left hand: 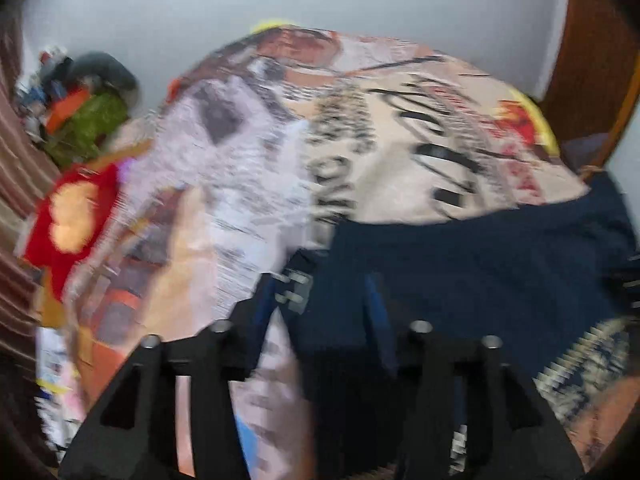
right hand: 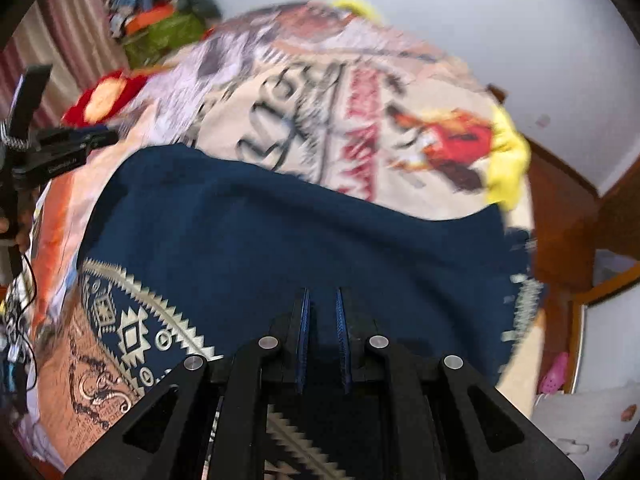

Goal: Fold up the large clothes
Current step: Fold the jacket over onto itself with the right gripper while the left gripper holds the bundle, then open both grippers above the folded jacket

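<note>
Navy cloth (right hand: 280, 232) with a pale zigzag border lies under my right gripper (right hand: 322, 340), whose jaws stand slightly parted, pinching nothing. It looks soft and limp, best taken at the hem. My left gripper (left hand: 326, 320) is blurred; I cannot tell its jaws' state.

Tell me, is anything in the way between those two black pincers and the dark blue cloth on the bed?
Nothing visible is. The right gripper sits directly over the navy garment, fingers slightly apart. The left gripper is at the garment's edge, with cloth between its fingers, though blur hides the grip.
</note>
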`<state>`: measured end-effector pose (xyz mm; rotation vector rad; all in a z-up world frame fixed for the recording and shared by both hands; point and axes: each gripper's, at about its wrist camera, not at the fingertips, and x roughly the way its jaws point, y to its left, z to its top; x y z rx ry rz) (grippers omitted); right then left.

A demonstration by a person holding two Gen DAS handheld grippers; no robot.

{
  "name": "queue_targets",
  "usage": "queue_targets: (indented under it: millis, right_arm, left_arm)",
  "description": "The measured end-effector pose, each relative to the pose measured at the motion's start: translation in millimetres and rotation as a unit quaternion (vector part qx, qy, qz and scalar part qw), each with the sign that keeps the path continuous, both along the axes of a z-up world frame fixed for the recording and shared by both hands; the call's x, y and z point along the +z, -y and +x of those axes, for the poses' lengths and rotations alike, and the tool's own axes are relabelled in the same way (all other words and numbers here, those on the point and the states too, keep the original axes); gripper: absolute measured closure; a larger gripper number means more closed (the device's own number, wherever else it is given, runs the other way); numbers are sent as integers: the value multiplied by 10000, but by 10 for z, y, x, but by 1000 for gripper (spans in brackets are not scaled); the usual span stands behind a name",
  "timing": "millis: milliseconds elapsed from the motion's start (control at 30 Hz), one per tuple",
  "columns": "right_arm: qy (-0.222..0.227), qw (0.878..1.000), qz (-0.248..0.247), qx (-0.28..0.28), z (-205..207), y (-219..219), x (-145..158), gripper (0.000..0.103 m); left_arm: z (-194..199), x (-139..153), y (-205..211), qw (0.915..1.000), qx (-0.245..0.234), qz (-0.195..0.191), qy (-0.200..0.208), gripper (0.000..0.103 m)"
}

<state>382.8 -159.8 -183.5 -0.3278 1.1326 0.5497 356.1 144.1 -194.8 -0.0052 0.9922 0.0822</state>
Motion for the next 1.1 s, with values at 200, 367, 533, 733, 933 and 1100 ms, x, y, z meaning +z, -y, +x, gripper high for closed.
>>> queue_targets:
  millis: [200,367,533,733,933,1100]
  right_arm:
    - [-7,9979,-606,206,-77,-159,-323,94]
    - [25,9967,-787,197,-122,-96,-303,94]
    - [281,9936,-1076,221,-200,-7,-292,94]
    - [444,9909,-1265,83,-291,192,-275,94]
    - [218,9939,-1046,-285,-348,544,-221,94]
    - [-81,9943,-770,-733,-394,875,-133,94]
  left_arm:
    - [-181,-289,439,9932,-789,-670,-530,45]
    - [-262,-597,641,9935,-835,-350,-693,40]
    - [-356,-585,567,9947,-760,-275,-634,34]
    - [-506,-603,320,9965,-517,-2,-664,33]
    - [-780,-477,-55,9982,17,-72,-588,33]
    - [-1022,-380,-381,9961,649,-278,-522,33]
